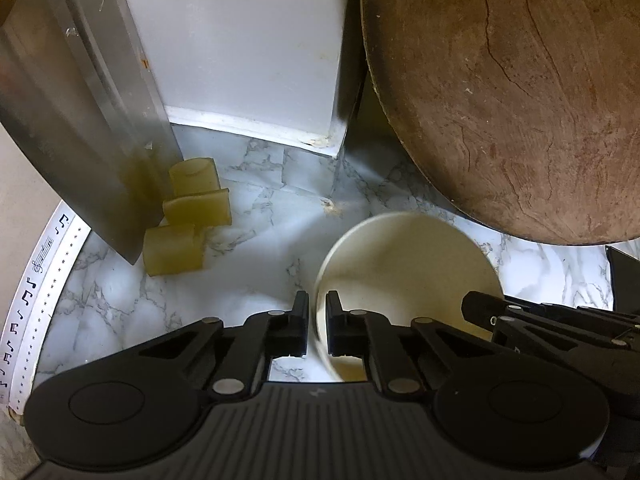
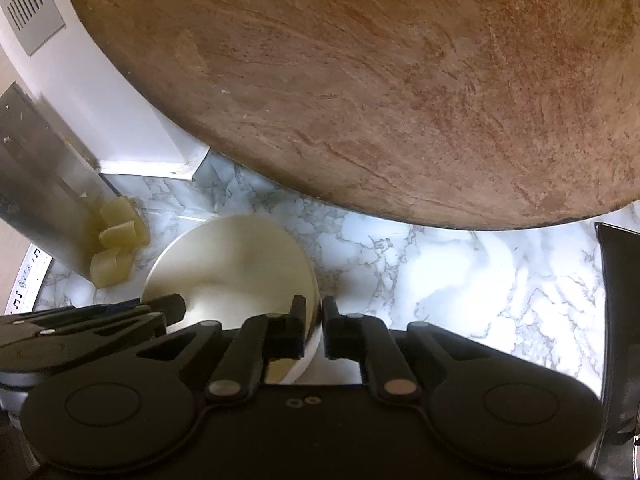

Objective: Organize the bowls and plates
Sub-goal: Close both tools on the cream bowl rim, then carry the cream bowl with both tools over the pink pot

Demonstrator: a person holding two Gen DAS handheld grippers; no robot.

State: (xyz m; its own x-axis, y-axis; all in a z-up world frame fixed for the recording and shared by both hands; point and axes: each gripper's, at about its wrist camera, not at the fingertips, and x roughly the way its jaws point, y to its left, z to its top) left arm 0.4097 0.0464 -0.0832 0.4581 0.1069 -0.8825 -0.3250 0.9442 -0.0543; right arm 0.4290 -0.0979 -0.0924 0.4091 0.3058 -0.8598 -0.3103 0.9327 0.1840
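Observation:
A cream bowl [image 1: 404, 264] is held over the marble counter [image 1: 256, 240]. My left gripper [image 1: 317, 320] is shut on the bowl's left rim. My right gripper [image 2: 313, 322] is shut on the right rim of the same bowl [image 2: 232, 264]. The right gripper's fingers [image 1: 520, 316] show in the left wrist view at the bowl's far side, and the left gripper's fingers [image 2: 120, 316] show in the right wrist view. The bowl's inside looks empty.
A large round wooden board [image 1: 520, 92] leans up at the back right, also in the right wrist view [image 2: 360, 80]. A steel cleaver blade [image 1: 80, 120] stands at left beside yellowish blocks [image 1: 192, 216]. A white wall corner [image 1: 248, 48] is behind. A music-note plate rim [image 1: 44, 280] is far left.

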